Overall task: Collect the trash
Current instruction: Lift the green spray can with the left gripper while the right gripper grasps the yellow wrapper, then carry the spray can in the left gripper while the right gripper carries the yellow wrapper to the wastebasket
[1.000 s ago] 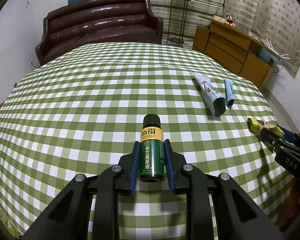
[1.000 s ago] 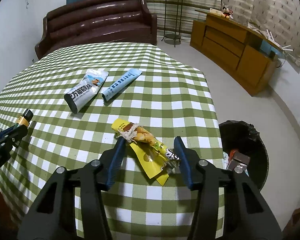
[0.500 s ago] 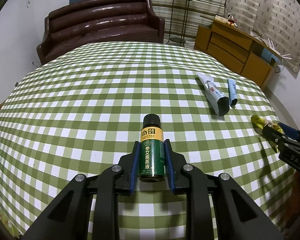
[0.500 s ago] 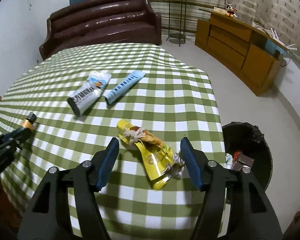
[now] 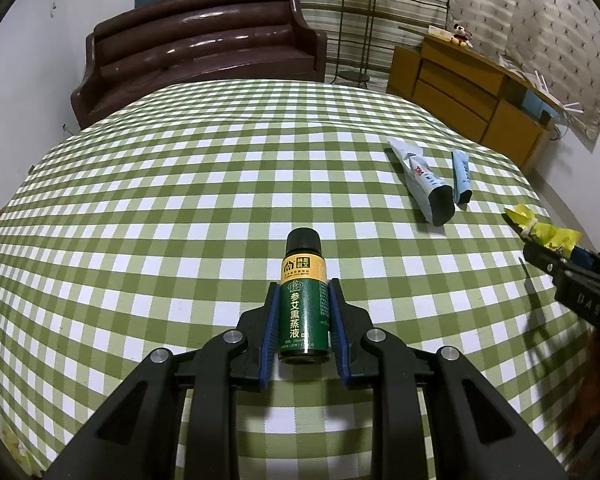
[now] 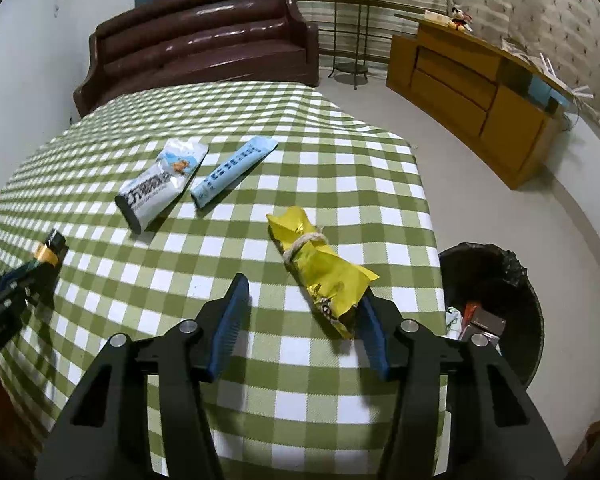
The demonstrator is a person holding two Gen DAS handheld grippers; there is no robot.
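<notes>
The left gripper (image 5: 304, 320) had its blue-padded fingers pressed against both sides of a small green bottle (image 5: 304, 312), pinching it around the lower body so that the black cap and yellow shoulder band stuck out ahead of the fingertips. It hung over the green-and-white checked tablecloth (image 5: 160, 208). Ahead of it and to its right lay a grey-white wrapper (image 5: 422, 178) with a light blue sachet (image 5: 461, 174) just beside it, the two nearly parallel. Farther right, at the edge of that view, the tip of the right gripper showed with yellow foil against it.

The right gripper (image 6: 300, 312) was spread wide, fingers well apart. Seen from it, the held bottle and the left gripper's dark fingers sat far off to its left. Ahead and to its left lay the grey-white wrapper, and right of that the blue sachet, near each other but apart. A crumpled yellow wrapper (image 6: 324, 268), tied round with pale string, lay on the cloth between the fingers, far over toward the right finger (image 6: 374, 340); its near end reached that pad, though actual contact could not be told. To the gripper's right, beyond the table edge and down on the floor, stood a black-lined trash bin (image 6: 496, 272) with some discarded items inside.
</notes>
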